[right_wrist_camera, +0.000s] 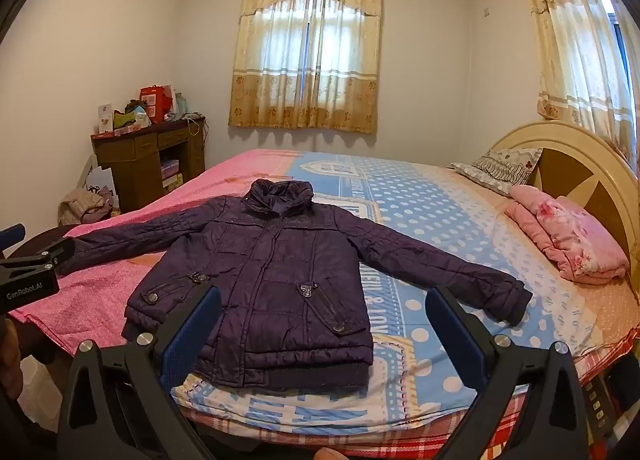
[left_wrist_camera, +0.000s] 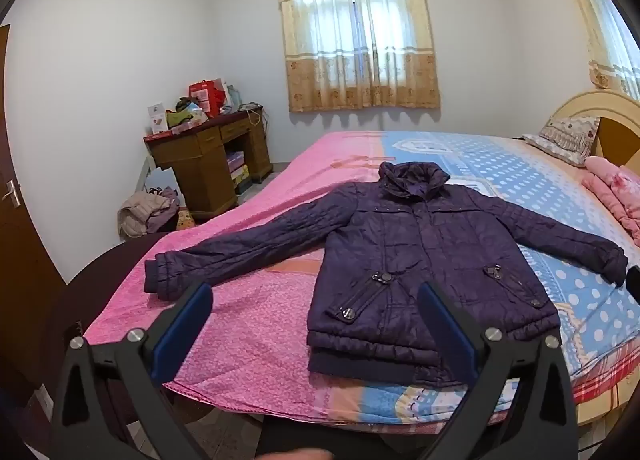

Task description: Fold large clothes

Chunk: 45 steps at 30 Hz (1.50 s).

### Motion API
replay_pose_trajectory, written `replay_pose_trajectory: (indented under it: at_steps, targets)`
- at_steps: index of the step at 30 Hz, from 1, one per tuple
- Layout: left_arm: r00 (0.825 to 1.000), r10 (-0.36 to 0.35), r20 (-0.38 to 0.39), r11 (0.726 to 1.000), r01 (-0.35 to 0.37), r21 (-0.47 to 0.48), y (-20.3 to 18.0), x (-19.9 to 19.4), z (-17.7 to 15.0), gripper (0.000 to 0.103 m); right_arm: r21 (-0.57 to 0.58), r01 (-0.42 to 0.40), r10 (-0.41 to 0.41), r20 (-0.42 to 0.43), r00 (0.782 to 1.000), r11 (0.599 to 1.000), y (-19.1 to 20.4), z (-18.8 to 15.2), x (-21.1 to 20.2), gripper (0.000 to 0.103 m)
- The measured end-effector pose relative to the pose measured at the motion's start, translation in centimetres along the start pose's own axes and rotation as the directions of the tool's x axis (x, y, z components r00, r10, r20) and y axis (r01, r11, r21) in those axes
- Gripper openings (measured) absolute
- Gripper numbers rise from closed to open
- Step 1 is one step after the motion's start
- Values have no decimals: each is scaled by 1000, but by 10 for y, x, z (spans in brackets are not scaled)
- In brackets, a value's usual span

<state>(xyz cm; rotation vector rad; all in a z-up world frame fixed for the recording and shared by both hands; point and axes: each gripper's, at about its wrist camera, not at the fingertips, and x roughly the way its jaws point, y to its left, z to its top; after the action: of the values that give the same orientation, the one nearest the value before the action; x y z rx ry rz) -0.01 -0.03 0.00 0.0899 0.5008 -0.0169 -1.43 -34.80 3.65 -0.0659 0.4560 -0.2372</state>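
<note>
A dark purple quilted jacket is lying face up on the bed, hem toward the near edge, collar away, both sleeves spread wide, straddling the pink and the blue dotted parts of the bedcover. Both pairs of tongs are hanging short of it, the left tongs and the right tongs each standing wide apart with nothing between the blue pads. The jacket is looking padded and soft, probably light but bulky, and its shiny shell is likely going to slip, so I'd be pinching at the ribbed cuffs or the ribbed hem band, where the fabric is thicker. Writing: the side of the left tongs is reading "GenRobot.AI" in the right view, and the bedcover is showing large letters, partly readable as "& LOV".
</note>
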Motion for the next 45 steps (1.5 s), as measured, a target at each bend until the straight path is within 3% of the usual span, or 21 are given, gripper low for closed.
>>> replay_pose_trajectory:
  at_steps: [11, 45]
  targets:
    - [999, 30, 20, 999, -30, -12, 3, -7, 1, 103, 9, -3, 4, -11, 1000, 1000, 2, -2, -1, 102]
    - [999, 29, 27, 1000, -29, 2, 3, 3, 0, 103, 15, -20, 20, -39, 999, 1000, 0, -10, 13, 102]
